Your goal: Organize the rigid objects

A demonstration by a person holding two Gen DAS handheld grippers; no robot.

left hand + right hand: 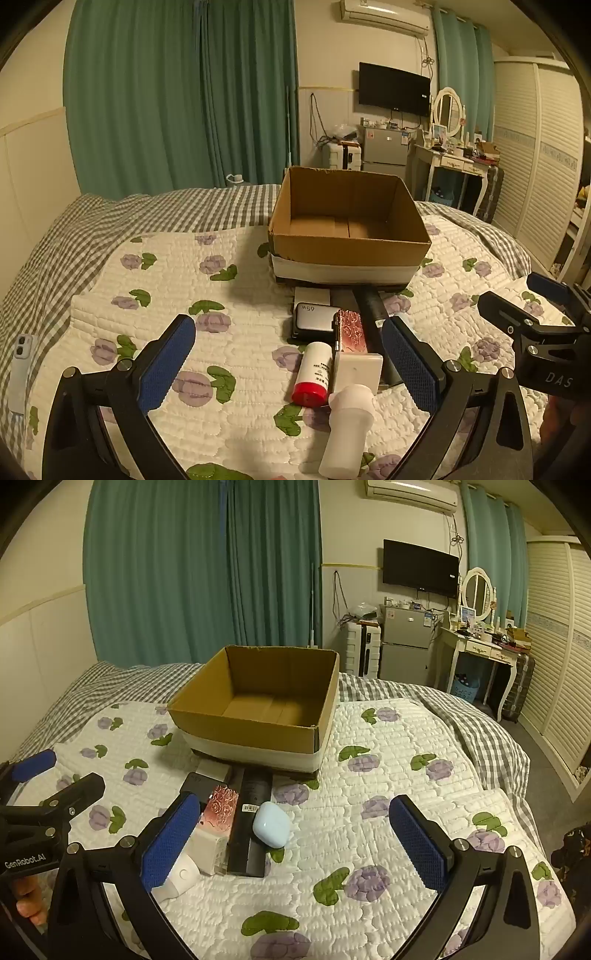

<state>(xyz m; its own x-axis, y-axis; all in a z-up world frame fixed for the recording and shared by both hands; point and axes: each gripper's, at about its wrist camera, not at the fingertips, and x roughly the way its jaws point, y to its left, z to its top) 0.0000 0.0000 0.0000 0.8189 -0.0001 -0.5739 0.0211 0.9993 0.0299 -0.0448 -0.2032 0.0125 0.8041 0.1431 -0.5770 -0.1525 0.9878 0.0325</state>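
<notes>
An open, empty cardboard box [347, 251] [258, 731] stands on the bed. In front of it lies a cluster: a white bottle with a red cap [313, 373], a white bear-topped bottle [347, 428] [181, 878], a rose-patterned white box [352, 339] [218, 819], a grey 65W charger [314, 319], a long black box [373, 314] [251, 812] and a pale blue case [271, 823]. My left gripper [291, 365] is open, hovering just above the cluster. My right gripper [295, 842] is open, to the cluster's right, with the blue case between its fingers.
A floral white quilt [184, 280] covers the bed over a grey checked sheet [110, 218]. A white phone [22, 365] lies at the left edge. A fridge [402, 646], dressing table [476, 646] and wardrobe [554, 646] stand beyond the bed.
</notes>
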